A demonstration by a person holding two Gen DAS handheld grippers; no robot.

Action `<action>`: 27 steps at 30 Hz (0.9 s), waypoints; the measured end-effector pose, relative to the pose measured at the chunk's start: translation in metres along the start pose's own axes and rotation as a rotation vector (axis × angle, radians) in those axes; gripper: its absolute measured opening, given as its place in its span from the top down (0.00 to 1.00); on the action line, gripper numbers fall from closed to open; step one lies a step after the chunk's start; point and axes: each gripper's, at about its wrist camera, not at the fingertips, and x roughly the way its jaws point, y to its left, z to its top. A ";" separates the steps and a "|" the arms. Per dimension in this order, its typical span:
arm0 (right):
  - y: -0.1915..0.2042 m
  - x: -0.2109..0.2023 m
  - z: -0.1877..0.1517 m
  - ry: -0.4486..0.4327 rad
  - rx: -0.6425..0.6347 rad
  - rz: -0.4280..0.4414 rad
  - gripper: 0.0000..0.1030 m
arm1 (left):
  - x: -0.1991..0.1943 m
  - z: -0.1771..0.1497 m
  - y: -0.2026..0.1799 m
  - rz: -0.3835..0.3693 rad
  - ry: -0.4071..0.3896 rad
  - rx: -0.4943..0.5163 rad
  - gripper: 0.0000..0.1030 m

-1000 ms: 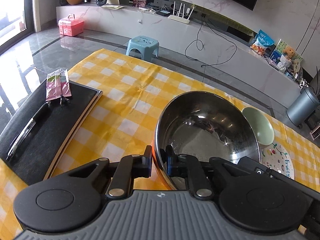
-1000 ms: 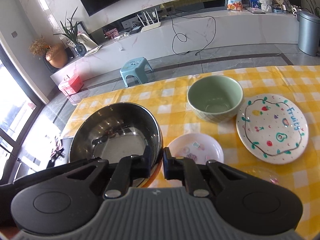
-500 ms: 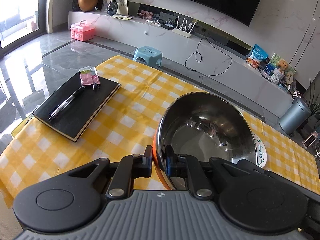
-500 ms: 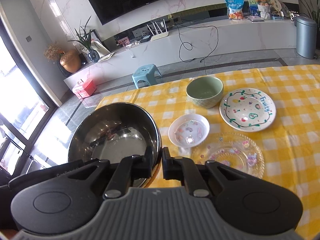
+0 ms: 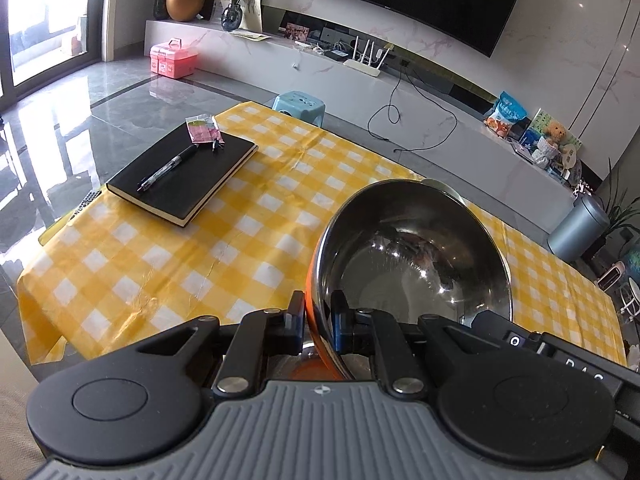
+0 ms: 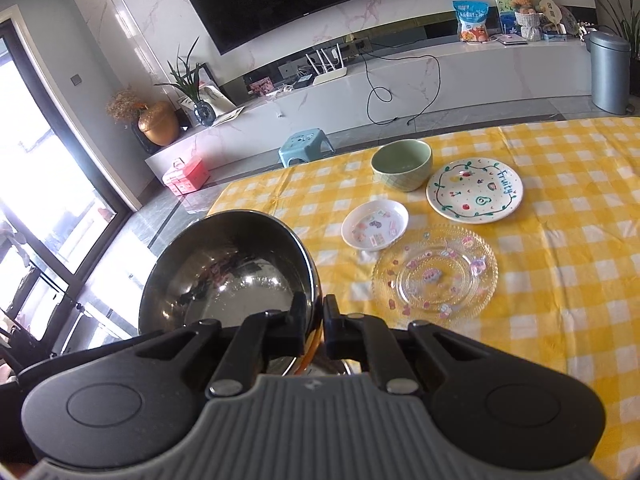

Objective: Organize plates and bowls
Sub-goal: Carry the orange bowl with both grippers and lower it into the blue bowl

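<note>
A large steel bowl (image 5: 412, 256) with an orange outside hangs above the yellow checked table (image 5: 248, 216), held from both sides. My left gripper (image 5: 318, 322) is shut on its left rim; my right gripper (image 6: 316, 322) is shut on its right rim (image 6: 224, 272). In the right wrist view a green bowl (image 6: 402, 164), a white "Fruity" plate (image 6: 474, 190), a small white dish (image 6: 374, 224) and a clear glass plate (image 6: 436, 274) lie on the table to the right of the steel bowl. The green bowl's rim (image 5: 440, 186) peeks over the steel bowl in the left wrist view.
A black notebook (image 5: 184, 176) with a pen (image 5: 168, 168) and a pink packet (image 5: 202, 132) lies at the table's far left corner. A blue stool (image 5: 300, 104) stands beyond the table's far edge. A grey bin (image 6: 608, 72) stands on the floor at right.
Both grippers have pulled back toward me and risen with the steel bowl between them. More of the table shows now: the whole notebook at left, the glass plate at right.
</note>
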 end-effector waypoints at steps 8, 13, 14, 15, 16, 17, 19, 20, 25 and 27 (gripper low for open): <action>-0.004 -0.012 -0.018 0.025 0.028 0.025 0.94 | -0.007 -0.024 0.012 -0.015 0.046 -0.026 0.86; -0.006 -0.011 -0.027 0.046 0.025 0.003 0.94 | -0.003 -0.035 0.020 -0.026 0.098 -0.053 0.85; -0.007 -0.009 -0.029 0.053 0.029 0.000 0.95 | -0.002 -0.037 0.021 -0.031 0.106 -0.060 0.84; -0.009 -0.007 -0.031 0.060 0.034 -0.001 0.95 | -0.001 -0.038 0.023 -0.031 0.110 -0.060 0.84; -0.010 -0.006 -0.033 0.066 0.039 -0.002 0.95 | 0.000 -0.039 0.024 -0.030 0.115 -0.060 0.84; -0.011 -0.004 -0.035 0.070 0.043 -0.003 0.95 | 0.001 -0.041 0.025 -0.030 0.121 -0.062 0.83; -0.010 -0.001 -0.038 0.075 0.042 -0.010 0.95 | 0.003 -0.043 0.028 -0.031 0.132 -0.066 0.83; -0.010 0.001 -0.039 0.078 0.040 -0.012 0.95 | 0.004 -0.043 0.029 -0.034 0.137 -0.070 0.83; -0.010 0.009 -0.040 0.094 0.045 -0.024 0.96 | 0.010 -0.045 0.032 -0.036 0.153 -0.077 0.82; -0.011 0.012 -0.041 0.096 0.052 -0.028 0.96 | 0.012 -0.046 0.033 -0.041 0.159 -0.085 0.81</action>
